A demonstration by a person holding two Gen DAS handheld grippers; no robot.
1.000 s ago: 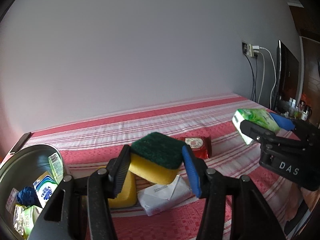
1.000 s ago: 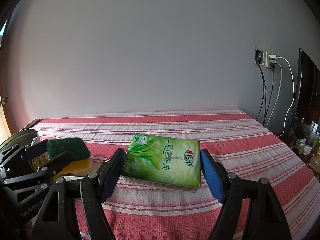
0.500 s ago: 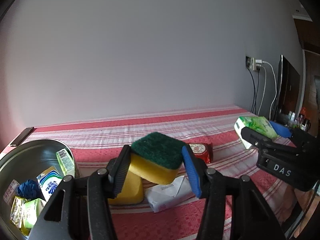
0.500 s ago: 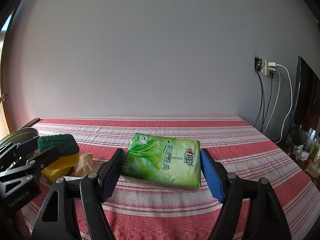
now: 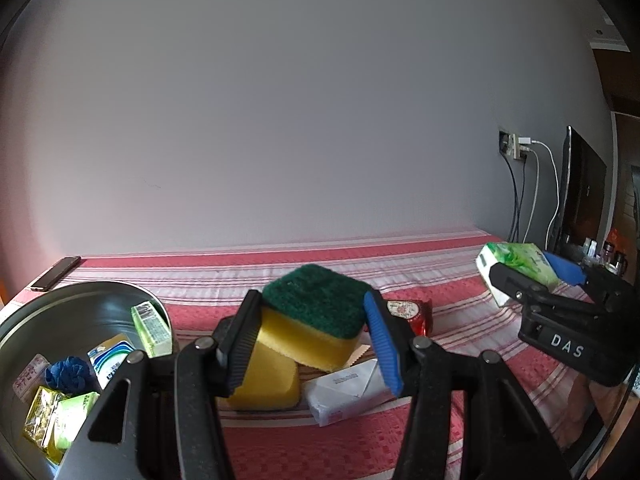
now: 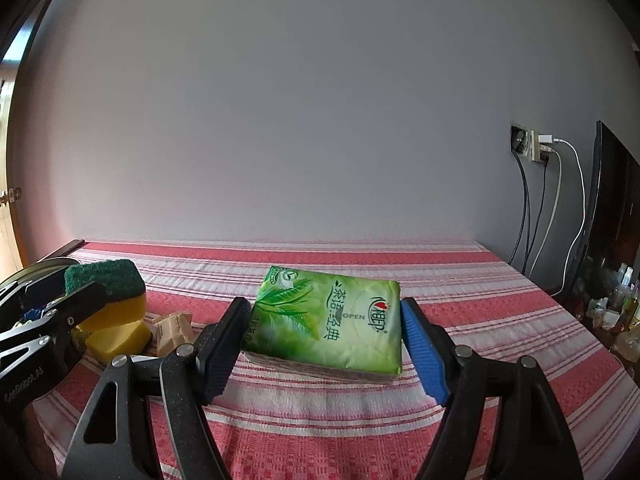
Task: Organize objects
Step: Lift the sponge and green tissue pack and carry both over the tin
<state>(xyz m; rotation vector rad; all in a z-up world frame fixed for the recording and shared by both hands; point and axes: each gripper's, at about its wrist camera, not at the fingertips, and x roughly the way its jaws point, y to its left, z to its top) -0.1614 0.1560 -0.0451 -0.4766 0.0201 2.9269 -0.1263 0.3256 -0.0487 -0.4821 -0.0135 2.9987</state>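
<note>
My left gripper is shut on a yellow sponge with a green scouring top and holds it above the red striped cloth; it also shows in the right wrist view. My right gripper is shut on a green tissue pack, held above the cloth; the pack also shows at the right of the left wrist view. A metal bowl at the left holds several small packets and a blue ball.
A second yellow sponge, a white packet and a red packet lie on the cloth under the left gripper. A brown packet lies nearby. A phone lies at the far left edge. Cables and a screen stand at the right.
Both grippers have risen and tilted up a little with their loads still held; the bowl and table items sit lower and further in view. The grips have not changed.
</note>
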